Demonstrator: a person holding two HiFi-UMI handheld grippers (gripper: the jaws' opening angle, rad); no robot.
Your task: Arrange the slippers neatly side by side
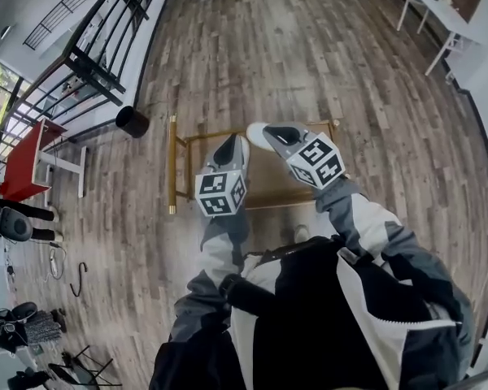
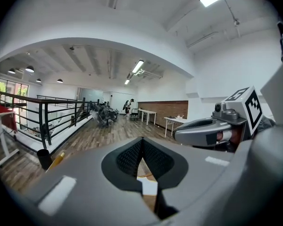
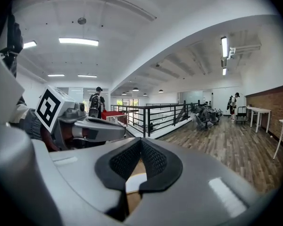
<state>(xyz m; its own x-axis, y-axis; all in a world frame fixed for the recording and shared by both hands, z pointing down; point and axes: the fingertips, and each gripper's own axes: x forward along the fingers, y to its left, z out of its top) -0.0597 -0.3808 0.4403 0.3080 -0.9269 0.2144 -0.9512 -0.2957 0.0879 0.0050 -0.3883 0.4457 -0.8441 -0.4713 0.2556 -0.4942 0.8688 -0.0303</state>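
Observation:
No slipper can be made out in any view. In the head view both grippers hover over a low brown table (image 1: 268,187) with a gold frame. My left gripper (image 1: 226,148) is shut, its black mesh pads meeting with nothing between them. My right gripper (image 1: 267,133) is shut and empty too, just right of the left one. Below the pads, each gripper view shows a small white patch (image 2: 149,186) (image 3: 133,182) on the brown top; I cannot tell what it is. The right gripper (image 2: 212,132) shows in the left gripper view, and the left gripper (image 3: 92,128) in the right gripper view.
A black bin (image 1: 132,121) stands on the wooden floor left of the table. A black railing (image 1: 89,63) runs along the left, with a red desk (image 1: 28,157) beyond it. White tables (image 1: 439,15) stand far right. A person (image 3: 96,102) stands in the distance.

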